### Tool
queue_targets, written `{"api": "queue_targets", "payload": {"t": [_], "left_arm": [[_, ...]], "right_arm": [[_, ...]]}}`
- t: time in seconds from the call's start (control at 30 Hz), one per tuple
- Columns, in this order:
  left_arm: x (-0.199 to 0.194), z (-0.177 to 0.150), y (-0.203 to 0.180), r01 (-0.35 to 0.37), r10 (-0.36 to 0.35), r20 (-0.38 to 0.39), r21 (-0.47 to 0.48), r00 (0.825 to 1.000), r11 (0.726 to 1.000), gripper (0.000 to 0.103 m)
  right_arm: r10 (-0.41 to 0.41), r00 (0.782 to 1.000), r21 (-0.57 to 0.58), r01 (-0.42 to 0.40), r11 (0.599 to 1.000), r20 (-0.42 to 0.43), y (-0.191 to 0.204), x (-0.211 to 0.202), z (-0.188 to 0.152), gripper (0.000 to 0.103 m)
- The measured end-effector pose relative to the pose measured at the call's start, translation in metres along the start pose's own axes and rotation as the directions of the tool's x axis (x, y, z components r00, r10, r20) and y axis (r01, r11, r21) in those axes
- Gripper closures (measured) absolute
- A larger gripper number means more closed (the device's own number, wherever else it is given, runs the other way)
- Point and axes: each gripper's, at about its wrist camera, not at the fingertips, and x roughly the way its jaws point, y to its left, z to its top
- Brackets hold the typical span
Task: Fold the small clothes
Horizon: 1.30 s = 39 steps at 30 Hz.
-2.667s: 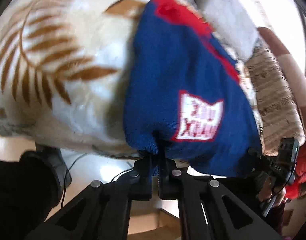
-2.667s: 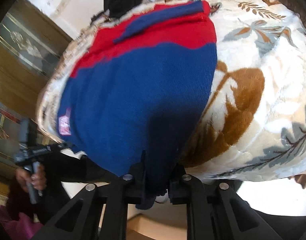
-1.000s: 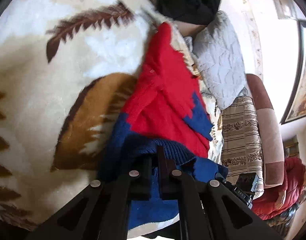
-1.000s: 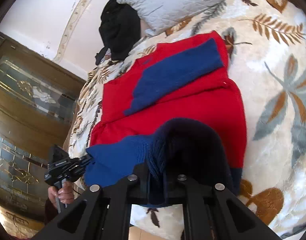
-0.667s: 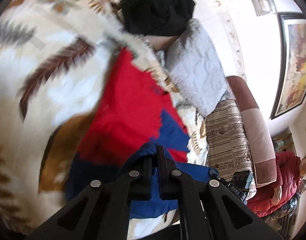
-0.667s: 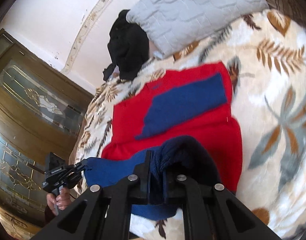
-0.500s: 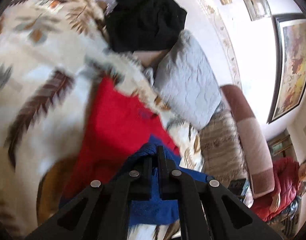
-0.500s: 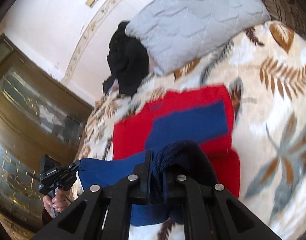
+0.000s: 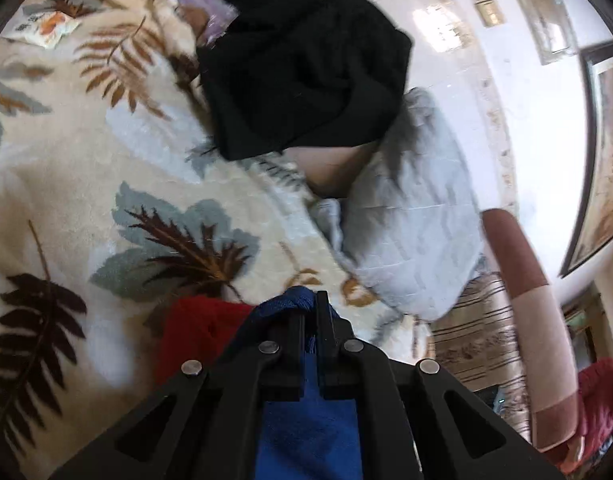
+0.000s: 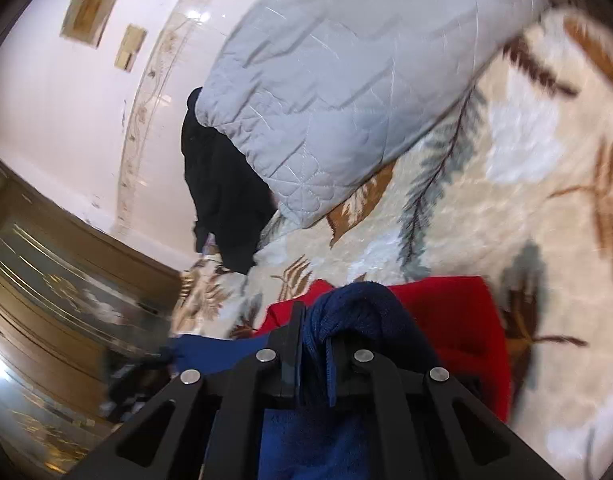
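A small red and blue knit sweater (image 9: 186, 332) lies on a leaf-patterned blanket (image 9: 106, 184). My left gripper (image 9: 310, 312) is shut on its blue hem, which bunches between the fingers and drapes back under the gripper. My right gripper (image 10: 316, 320) is shut on the other blue hem corner (image 10: 358, 312). The red upper part (image 10: 462, 320) lies flat just beyond the right gripper. Only the top edge of the sweater shows past both grippers.
A grey quilted pillow (image 9: 418, 216) (image 10: 346, 80) lies ahead on the blanket (image 10: 506, 200). A black garment (image 9: 302, 60) (image 10: 222, 200) is heaped beside it. A striped sofa (image 9: 486, 332) and a seated person in red (image 9: 602, 400) are at right. A wooden cabinet (image 10: 46, 280) stands left.
Both grippers have carried the blue hem forward over the red part toward the pillow. The sweater now shows much less beyond the fingers, and the pillow and black garment look closer.
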Motion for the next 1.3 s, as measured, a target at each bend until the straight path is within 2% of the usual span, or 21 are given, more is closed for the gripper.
{"api": "queue_targets", "payload": {"t": [0.1, 0.17, 0.23, 0.27, 0.3, 0.33, 0.37, 0.43, 0.47, 0.53, 0.6, 0.67, 0.77, 0.83, 0.9, 0.93, 0.97, 1.03, 1.13, 1.2, 1.3], "left_arm": [[0.016, -0.001, 0.004, -0.09, 0.09, -0.014, 0.055, 0.996, 0.994, 0.099], [0.019, -0.003, 0.004, -0.116, 0.117, -0.015, 0.072, 0.993, 0.991, 0.098], [0.015, -0.006, -0.001, -0.137, 0.137, 0.01, 0.109, 0.991, 0.985, 0.09], [0.01, -0.008, -0.005, -0.149, 0.145, 0.041, 0.132, 0.989, 0.98, 0.074], [0.0, -0.01, -0.011, -0.162, 0.149, 0.089, 0.158, 0.985, 0.974, 0.054], [-0.007, -0.011, -0.016, -0.166, 0.147, 0.117, 0.173, 0.982, 0.971, 0.047], [-0.018, -0.013, -0.023, -0.168, 0.139, 0.155, 0.198, 0.978, 0.966, 0.043], [-0.031, -0.014, -0.032, -0.177, 0.137, 0.179, 0.228, 0.974, 0.957, 0.043], [-0.036, -0.015, -0.036, -0.193, 0.152, 0.181, 0.236, 0.972, 0.952, 0.042], [-0.043, -0.02, -0.036, -0.264, 0.23, 0.162, 0.237, 0.96, 0.935, 0.042], [-0.049, -0.032, -0.027, -0.326, 0.3, 0.14, 0.228, 0.944, 0.917, 0.042], [-0.045, -0.039, -0.014, -0.383, 0.373, 0.085, 0.202, 0.924, 0.902, 0.042], [-0.039, -0.047, -0.003, -0.392, 0.393, 0.039, 0.197, 0.919, 0.898, 0.042], [-0.033, -0.053, 0.0, -0.423, 0.429, 0.022, 0.228, 0.903, 0.877, 0.042], [-0.028, -0.056, 0.0, -0.432, 0.446, 0.004, 0.261, 0.895, 0.864, 0.042], [-0.025, -0.058, 0.001, -0.433, 0.45, -0.005, 0.268, 0.893, 0.861, 0.042], [-0.023, -0.059, 0.0, -0.43, 0.451, -0.014, 0.275, 0.892, 0.86, 0.042], [-0.02, -0.061, -0.002, -0.422, 0.447, -0.024, 0.29, 0.894, 0.859, 0.042], [-0.017, -0.06, -0.008, -0.413, 0.435, -0.01, 0.298, 0.9, 0.861, 0.042], [-0.015, -0.059, -0.011, -0.405, 0.423, -0.001, 0.291, 0.906, 0.867, 0.042], [-0.011, -0.062, -0.014, -0.408, 0.425, 0.009, 0.298, 0.905, 0.863, 0.042]], "right_arm": [[-0.013, 1.0, 0.032, 0.014, 0.999, -0.025, -0.014, 0.012, 0.009, 0.089], [-0.029, 0.999, 0.035, 0.031, 0.999, -0.035, -0.021, 0.018, 0.013, 0.086], [-0.026, 1.0, 0.042, 0.026, 0.999, -0.01, -0.026, 0.016, 0.015, 0.079], [-0.018, 1.0, 0.054, 0.017, 0.998, 0.015, -0.028, 0.012, 0.016, 0.068], [-0.008, 0.999, 0.062, 0.006, 0.998, 0.045, -0.029, 0.006, 0.018, 0.054], [-0.006, 0.997, 0.069, 0.0, 0.998, 0.081, -0.03, -0.002, 0.019, 0.022], [-0.018, 0.988, 0.077, 0.006, 0.997, 0.152, -0.031, -0.015, 0.019, 0.018], [-0.043, 0.981, 0.051, 0.034, 0.998, 0.187, -0.026, -0.026, 0.02, 0.018], [-0.049, 0.986, 0.026, 0.045, 0.999, 0.159, -0.022, -0.025, 0.02, 0.02], [-0.084, 0.988, -0.02, 0.087, 0.996, 0.126, -0.012, -0.021, 0.016, 0.025], [-0.157, 0.985, -0.12, 0.165, 0.979, 0.075, 0.005, -0.008, 0.009, 0.032], [-0.233, 0.972, -0.209, 0.233, 0.95, 0.025, 0.017, 0.009, 0.001, 0.042], [-0.366, 0.931, -0.333, 0.345, 0.878, 0.001, 0.027, 0.036, -0.012, 0.044], [-0.427, 0.904, -0.393, 0.384, 0.835, -0.022, 0.027, 0.051, -0.016, 0.044], [-0.496, 0.867, -0.426, 0.429, 0.797, -0.055, 0.022, 0.069, -0.019, 0.044], [-0.513, 0.856, -0.434, 0.442, 0.785, -0.055, 0.02, 0.074, -0.02, 0.05], [-0.534, 0.843, -0.458, 0.45, 0.766, -0.065, 0.016, 0.083, -0.023, 0.077], [-0.588, 0.808, -0.506, 0.493, 0.708, -0.035, 0.018, 0.09, -0.027, 0.093], [-0.547, 0.836, -0.462, 0.504, 0.729, 0.048, 0.028, 0.074, -0.018, 0.097], [-0.536, 0.832, -0.408, 0.542, 0.734, 0.142, 0.03, 0.055, -0.005, 0.097], [-0.533, 0.823, -0.299, 0.567, 0.767, 0.196, 0.013, 0.037, 0.014, 0.097]]}}
